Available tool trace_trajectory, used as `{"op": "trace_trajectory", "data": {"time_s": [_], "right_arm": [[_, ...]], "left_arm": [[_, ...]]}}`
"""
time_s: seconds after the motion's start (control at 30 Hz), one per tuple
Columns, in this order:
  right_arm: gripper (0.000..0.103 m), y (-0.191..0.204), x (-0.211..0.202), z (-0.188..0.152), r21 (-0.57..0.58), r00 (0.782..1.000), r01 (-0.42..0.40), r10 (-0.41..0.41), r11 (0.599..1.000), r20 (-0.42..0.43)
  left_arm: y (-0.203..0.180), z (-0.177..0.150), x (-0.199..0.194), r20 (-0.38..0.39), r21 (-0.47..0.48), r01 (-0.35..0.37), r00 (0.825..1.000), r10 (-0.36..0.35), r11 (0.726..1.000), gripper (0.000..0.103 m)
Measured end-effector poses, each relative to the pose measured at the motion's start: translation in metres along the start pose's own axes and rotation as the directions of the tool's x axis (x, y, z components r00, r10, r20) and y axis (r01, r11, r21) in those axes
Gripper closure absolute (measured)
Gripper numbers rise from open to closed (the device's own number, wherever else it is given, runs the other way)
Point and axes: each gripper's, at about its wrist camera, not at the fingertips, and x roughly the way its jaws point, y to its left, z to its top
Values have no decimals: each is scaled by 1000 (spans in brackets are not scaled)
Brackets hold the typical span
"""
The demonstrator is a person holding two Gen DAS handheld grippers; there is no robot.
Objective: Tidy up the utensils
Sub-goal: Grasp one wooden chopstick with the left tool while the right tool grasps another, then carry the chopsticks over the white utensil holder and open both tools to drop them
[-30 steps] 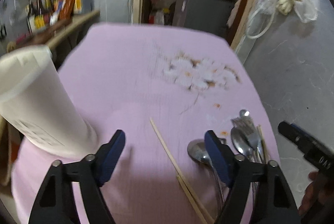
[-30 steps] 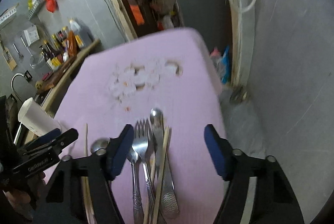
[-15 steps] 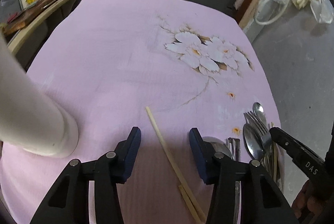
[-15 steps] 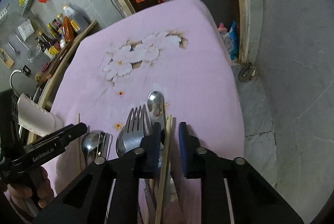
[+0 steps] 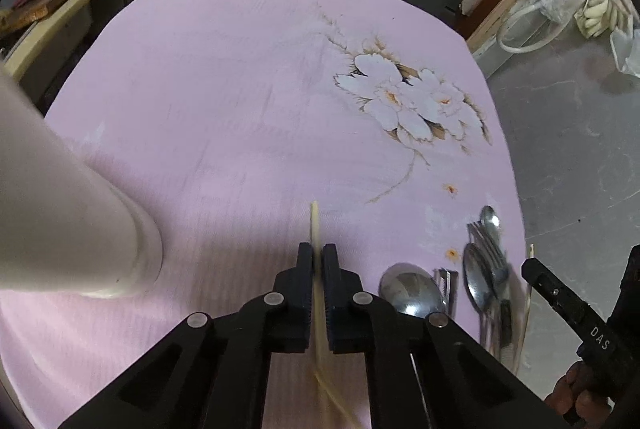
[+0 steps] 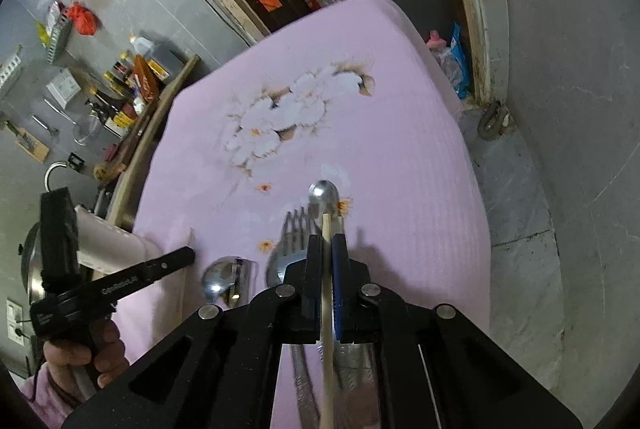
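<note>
Step in hand: pickup, both tools at once. My left tool (image 5: 318, 261) just clamped tight on pale wooden chopstick (image 5: 315, 225), frame centre, on pink floral-cloth bench (image 5: 224, 77). My right tool (image 6: 327, 253) just clamped on 2nd wooden chopstick (image 6: 326, 229) atop steel fork (image 6: 294, 229) and steel spoons (image 6: 323, 194). Next I'd lift both clear, carry toward tall white plastic holder (image 5: 60, 197), left edge.

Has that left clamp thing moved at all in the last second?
Yes. The left gripper slid sideways over the chopstick, away from the spoon, closing on it.
</note>
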Motion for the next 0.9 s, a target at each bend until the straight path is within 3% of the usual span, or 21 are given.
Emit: {"op": "trace_trajectory", "data": {"time_s": [0.2, 0.4, 0.6, 0.9], "right_arm": [[99, 11, -37, -6, -10, 996, -50, 50, 999, 70], [99, 26, -74, -16, 18, 982, -92, 88, 996, 168], [99, 66, -94, -18, 23, 942, -175, 161, 984, 295], [99, 199, -91, 20, -153, 846, -276, 315, 949, 429]], "left_arm": [[-7, -8, -40, 65, 72, 64, 995, -69, 995, 98], [-6, -13, -87, 158, 141, 107, 979, -129, 984, 98], [17, -2, -145, 289, 140, 160, 937, -195, 977, 98], [86, 56, -222, 467, 143, 183, 854, -229, 973, 98]]}}
